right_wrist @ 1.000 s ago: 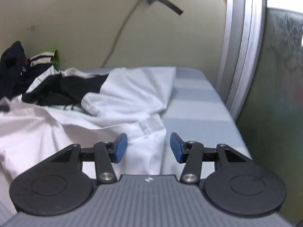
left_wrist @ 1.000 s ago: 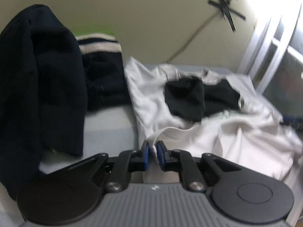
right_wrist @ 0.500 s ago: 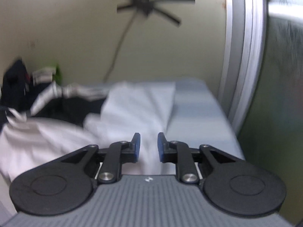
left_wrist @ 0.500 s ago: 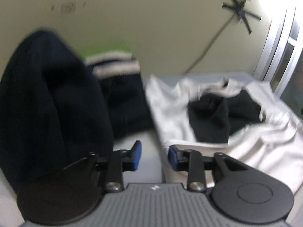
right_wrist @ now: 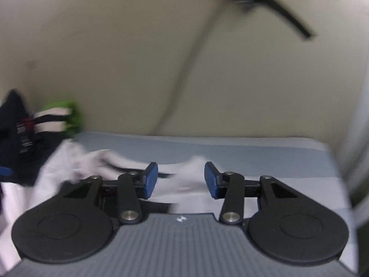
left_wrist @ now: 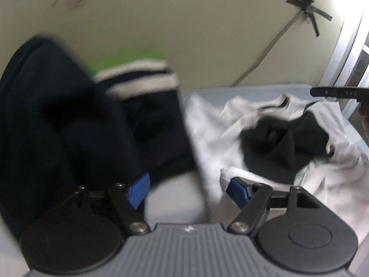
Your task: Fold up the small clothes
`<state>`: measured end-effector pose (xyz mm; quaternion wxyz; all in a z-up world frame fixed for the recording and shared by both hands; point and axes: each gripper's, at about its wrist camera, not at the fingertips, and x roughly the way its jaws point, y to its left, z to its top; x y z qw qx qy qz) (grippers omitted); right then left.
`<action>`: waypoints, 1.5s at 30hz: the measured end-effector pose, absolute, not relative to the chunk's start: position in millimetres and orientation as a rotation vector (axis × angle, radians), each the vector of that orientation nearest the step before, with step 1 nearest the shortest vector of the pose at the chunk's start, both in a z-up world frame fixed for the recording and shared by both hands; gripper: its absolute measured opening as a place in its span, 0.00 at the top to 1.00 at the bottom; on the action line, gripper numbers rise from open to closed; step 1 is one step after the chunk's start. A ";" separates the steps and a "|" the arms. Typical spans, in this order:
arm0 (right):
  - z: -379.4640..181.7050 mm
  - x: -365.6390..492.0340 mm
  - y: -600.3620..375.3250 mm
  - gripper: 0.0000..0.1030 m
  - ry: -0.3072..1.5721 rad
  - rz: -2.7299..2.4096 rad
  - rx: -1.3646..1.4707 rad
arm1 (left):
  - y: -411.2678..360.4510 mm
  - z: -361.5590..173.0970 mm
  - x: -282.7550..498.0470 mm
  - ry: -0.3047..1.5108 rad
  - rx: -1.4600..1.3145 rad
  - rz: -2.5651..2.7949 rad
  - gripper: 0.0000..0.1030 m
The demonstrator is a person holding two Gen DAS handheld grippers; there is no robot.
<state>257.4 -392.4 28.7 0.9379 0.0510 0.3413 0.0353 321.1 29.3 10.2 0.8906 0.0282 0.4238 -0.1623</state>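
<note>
A crumpled white garment (left_wrist: 212,133) with a black panel (left_wrist: 272,147) lies on the blue-grey bed surface (left_wrist: 175,196). My left gripper (left_wrist: 188,190) is open and empty, just above the garment's near left edge. My right gripper (right_wrist: 181,180) is open and empty, with white cloth (right_wrist: 184,180) lying below and between its fingers; the same garment spreads to the left (right_wrist: 53,161). The right view is motion-blurred. Part of the right gripper (left_wrist: 336,91) shows at the right edge of the left wrist view.
A dark navy garment (left_wrist: 46,124) and a navy piece with white stripes (left_wrist: 138,80) are heaped at the left against the cream wall (left_wrist: 184,23). A taped cable (left_wrist: 302,9) runs down the wall. A window frame (left_wrist: 346,53) stands on the right.
My left gripper let go of the white cloth, opened wide and drew back left. My right gripper narrowed, then reopened, and moved forward over the cloth.
</note>
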 end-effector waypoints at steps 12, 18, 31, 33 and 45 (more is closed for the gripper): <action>19.4 194.5 -222.5 0.40 0.704 0.725 -0.129 | 79.6 14.5 259.6 0.854 -0.144 -0.385 0.21; 10.1 182.7 -172.8 0.22 0.667 0.776 -0.297 | 68.5 31.4 265.5 0.819 -0.133 -0.400 0.21; 19.4 177.6 -165.5 0.25 0.636 0.711 -0.381 | 35.2 34.9 309.7 0.836 -0.173 -0.404 0.21; 2.0 191.4 -161.4 0.93 0.671 0.662 -0.405 | 33.7 36.5 303.0 0.825 -0.160 -0.413 0.21; 20.6 224.4 -225.5 0.91 0.641 0.663 -0.049 | 45.6 -6.2 251.0 0.853 -0.158 -0.525 0.22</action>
